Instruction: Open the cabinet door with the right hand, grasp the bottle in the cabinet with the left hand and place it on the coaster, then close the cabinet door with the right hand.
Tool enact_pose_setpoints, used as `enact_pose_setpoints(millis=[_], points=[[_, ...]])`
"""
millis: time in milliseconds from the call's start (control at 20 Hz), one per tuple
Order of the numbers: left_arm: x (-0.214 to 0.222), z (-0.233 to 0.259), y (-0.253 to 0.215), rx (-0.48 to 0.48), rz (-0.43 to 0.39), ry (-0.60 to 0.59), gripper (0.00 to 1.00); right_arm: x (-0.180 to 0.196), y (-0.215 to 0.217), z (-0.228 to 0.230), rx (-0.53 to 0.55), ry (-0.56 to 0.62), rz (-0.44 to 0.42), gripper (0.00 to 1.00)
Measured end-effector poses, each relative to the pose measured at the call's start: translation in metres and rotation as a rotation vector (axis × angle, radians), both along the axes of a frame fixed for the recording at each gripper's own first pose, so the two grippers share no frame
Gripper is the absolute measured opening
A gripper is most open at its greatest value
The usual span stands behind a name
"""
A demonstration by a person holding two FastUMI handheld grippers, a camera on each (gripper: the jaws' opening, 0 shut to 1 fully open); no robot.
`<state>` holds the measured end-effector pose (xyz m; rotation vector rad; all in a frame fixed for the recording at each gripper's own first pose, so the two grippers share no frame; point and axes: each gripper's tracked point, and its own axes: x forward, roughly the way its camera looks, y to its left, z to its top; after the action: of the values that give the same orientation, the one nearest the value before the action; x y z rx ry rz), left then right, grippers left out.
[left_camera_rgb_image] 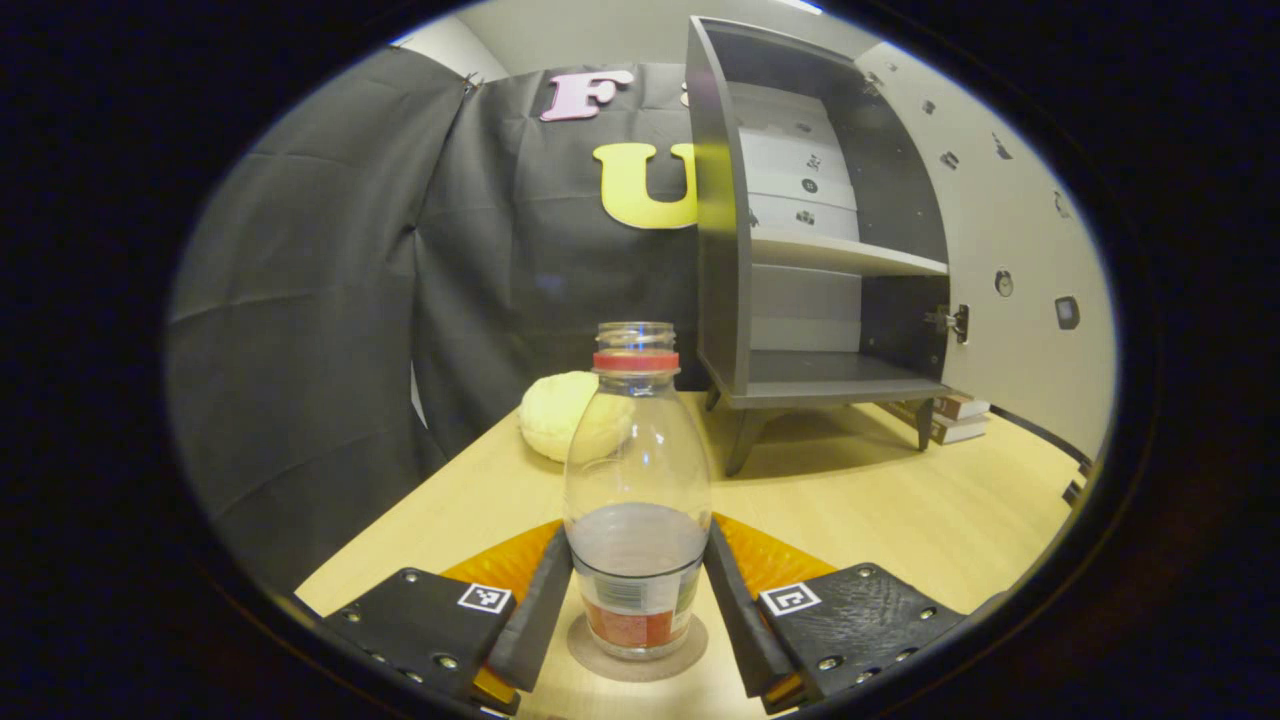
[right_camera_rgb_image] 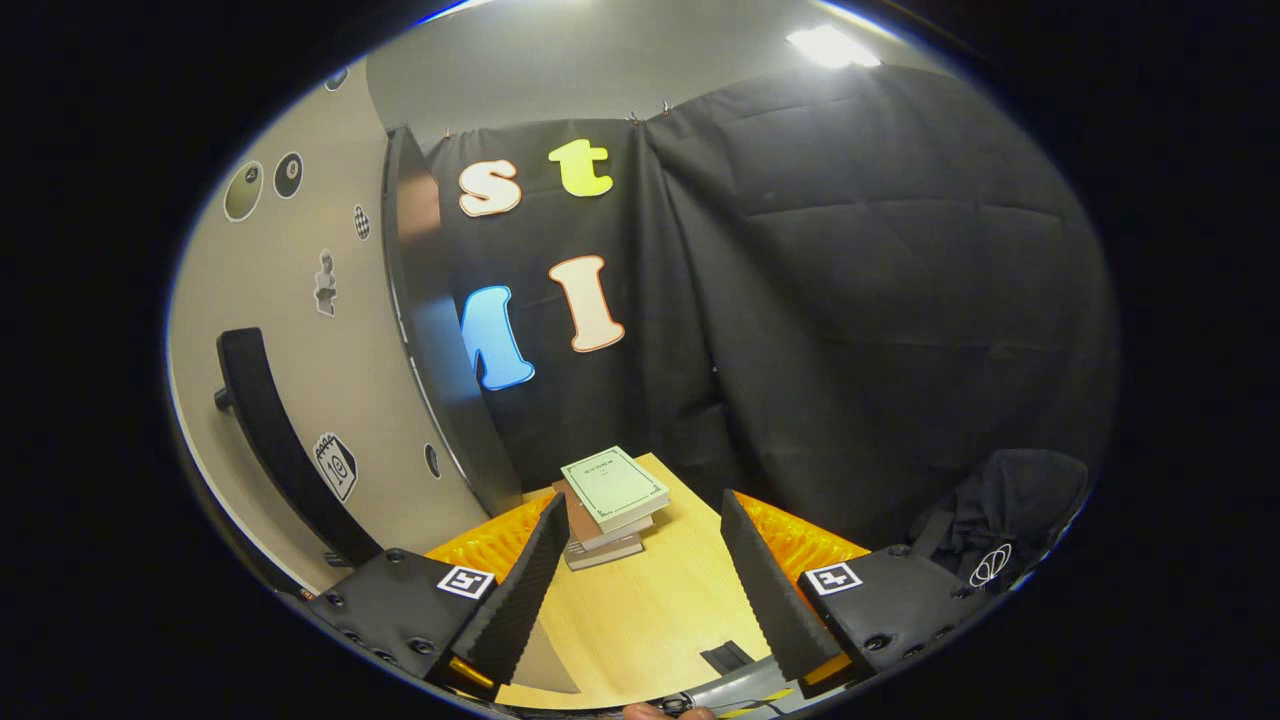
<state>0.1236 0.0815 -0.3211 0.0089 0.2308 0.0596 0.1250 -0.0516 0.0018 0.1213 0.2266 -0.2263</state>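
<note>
A clear bottle point(left_camera_rgb_image: 637, 480) with a red neck ring, no cap and a red label stands upright on a round brown coaster point(left_camera_rgb_image: 690, 650) on the light wooden table. My left gripper point(left_camera_rgb_image: 638, 545) is shut on the bottle, one finger against each side of its lower body. Behind it, the dark grey cabinet point(left_camera_rgb_image: 720, 250) stands open with bare shelves, its beige door point(left_camera_rgb_image: 1010, 280) swung out to the right. In the right gripper view, my right gripper point(right_camera_rgb_image: 640, 540) is open and holds nothing. It sits just right of the open door point(right_camera_rgb_image: 300, 400) and the door's black handle point(right_camera_rgb_image: 265, 430).
A pale yellow rounded lump point(left_camera_rgb_image: 560, 415) lies on the table point(left_camera_rgb_image: 900, 510) behind the bottle. A small stack of books point(right_camera_rgb_image: 610, 495) lies past the cabinet's right leg. A black bag point(right_camera_rgb_image: 1010, 520) sits off the table's right side. Black cloth walls the booth.
</note>
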Motion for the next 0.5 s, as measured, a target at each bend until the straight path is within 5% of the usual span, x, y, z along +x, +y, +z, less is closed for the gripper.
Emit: enact_pose_setpoints(millis=[500], points=[[-0.009, 0.017, 0.002, -0.005, 0.025, -0.017, 0.81, 0.01, 0.012, -0.01, -0.005, 0.012, 0.029, 0.97]])
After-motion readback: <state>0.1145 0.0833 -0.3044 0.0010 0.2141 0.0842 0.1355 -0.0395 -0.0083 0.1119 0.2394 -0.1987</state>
